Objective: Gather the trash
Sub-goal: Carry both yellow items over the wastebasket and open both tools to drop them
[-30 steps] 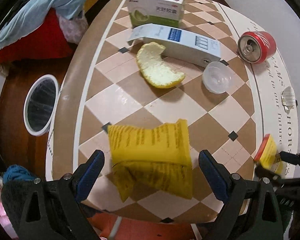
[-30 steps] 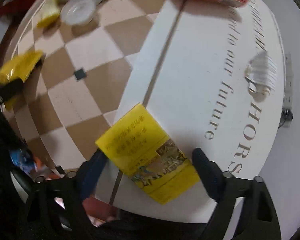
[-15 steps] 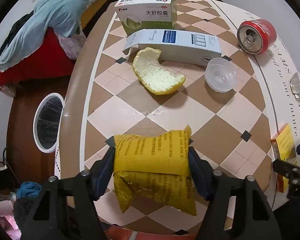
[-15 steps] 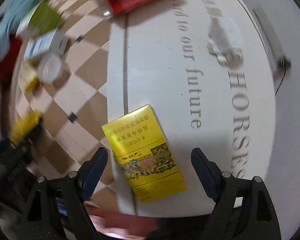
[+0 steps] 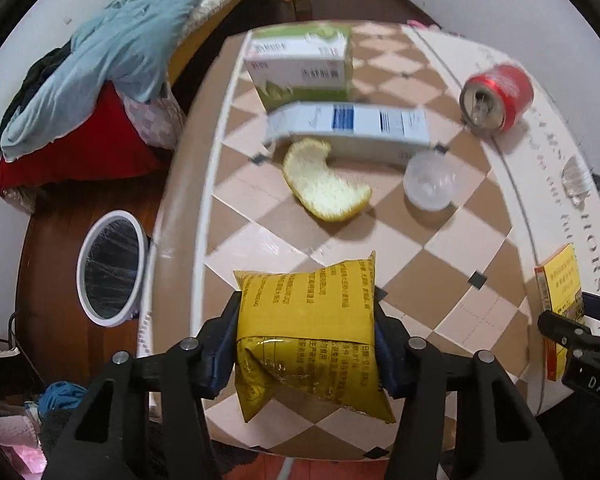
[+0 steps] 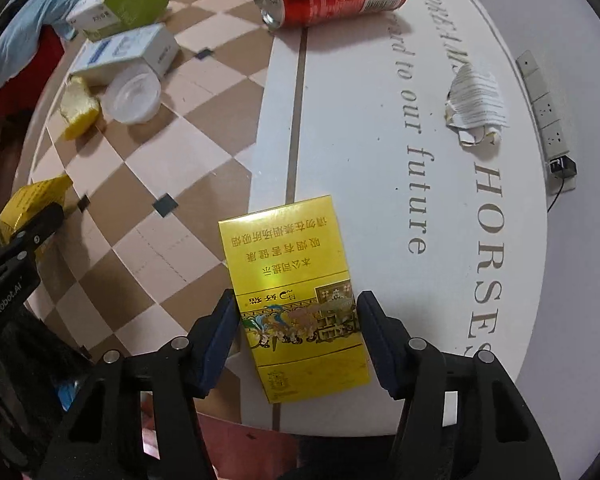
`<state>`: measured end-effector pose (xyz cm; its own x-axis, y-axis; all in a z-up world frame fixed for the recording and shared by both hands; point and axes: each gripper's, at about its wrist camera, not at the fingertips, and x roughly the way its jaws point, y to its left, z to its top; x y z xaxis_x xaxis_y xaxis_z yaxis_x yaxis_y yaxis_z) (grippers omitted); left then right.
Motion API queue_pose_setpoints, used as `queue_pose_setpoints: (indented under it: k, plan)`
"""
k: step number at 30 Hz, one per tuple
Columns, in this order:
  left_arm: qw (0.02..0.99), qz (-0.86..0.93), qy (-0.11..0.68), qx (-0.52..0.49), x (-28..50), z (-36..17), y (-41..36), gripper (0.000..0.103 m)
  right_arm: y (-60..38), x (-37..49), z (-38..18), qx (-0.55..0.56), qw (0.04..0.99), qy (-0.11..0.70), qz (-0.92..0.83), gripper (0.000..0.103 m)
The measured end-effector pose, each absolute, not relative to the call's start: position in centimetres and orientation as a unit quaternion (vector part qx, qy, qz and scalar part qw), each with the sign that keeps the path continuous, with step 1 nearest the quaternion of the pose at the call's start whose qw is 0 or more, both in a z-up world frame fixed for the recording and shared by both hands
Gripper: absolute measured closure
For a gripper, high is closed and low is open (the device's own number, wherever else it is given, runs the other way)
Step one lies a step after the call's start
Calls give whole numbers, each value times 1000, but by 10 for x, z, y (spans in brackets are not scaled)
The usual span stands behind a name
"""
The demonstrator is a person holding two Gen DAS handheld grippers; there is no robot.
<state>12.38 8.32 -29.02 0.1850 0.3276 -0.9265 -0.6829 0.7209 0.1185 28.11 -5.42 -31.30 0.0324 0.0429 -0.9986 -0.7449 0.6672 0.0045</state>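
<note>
In the left wrist view my left gripper [image 5: 306, 308] grips a crumpled yellow packet [image 5: 304, 340] at the table's near edge. Its jaws are still closing and the blue pads press both sides of the packet. In the right wrist view my right gripper [image 6: 296, 304] is closing on a yellow cigarette box [image 6: 288, 248]; its pads touch the box's long sides, just above the white tabletop [image 6: 360, 168]. Farther back lie an orange peel [image 5: 324, 188], a red can [image 5: 496, 98] on its side, a clear plastic cup [image 5: 430, 184] and torn paper [image 6: 476, 104].
A blue-white carton [image 5: 352, 128] and a green-white box [image 5: 300, 66] lie at the far end. A white-rimmed, bag-lined bin [image 5: 112, 268] stands on the floor left of the table. Clothes are piled on a bed [image 5: 100, 80]. A power strip [image 6: 544, 108] runs along the wall.
Both grippers went from wide open to closed on their items: the left on the yellow packet, the right on the yellow box. Both have since risen a little.
</note>
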Motion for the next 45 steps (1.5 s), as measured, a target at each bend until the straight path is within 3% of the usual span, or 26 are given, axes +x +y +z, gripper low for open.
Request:
queue_pose_setpoints:
  k: [13, 24, 32, 42, 44, 45]
  plan:
    - [794, 392, 437, -157, 64, -179, 131, 50, -37, 259, -220, -149, 757, 560, 302, 42]
    - [783, 446, 382, -206, -39, -132, 230, 50, 83, 184, -158, -147, 743, 511, 406, 42]
    - [727, 464, 397, -314, -123, -192, 343, 50, 211, 101, -179, -182, 690, 521, 468, 43]
    - [639, 414, 437, -479, -182, -336, 465, 46, 363, 13, -310, -250, 598, 598, 472, 43]
    - [621, 417, 447, -490, -185, -355, 482, 39, 383, 1, -337, -264, 585, 607, 469, 43]
    - [617, 419, 447, -494, -191, -359, 485, 25, 391, -3, -348, -269, 580, 610, 468, 43]
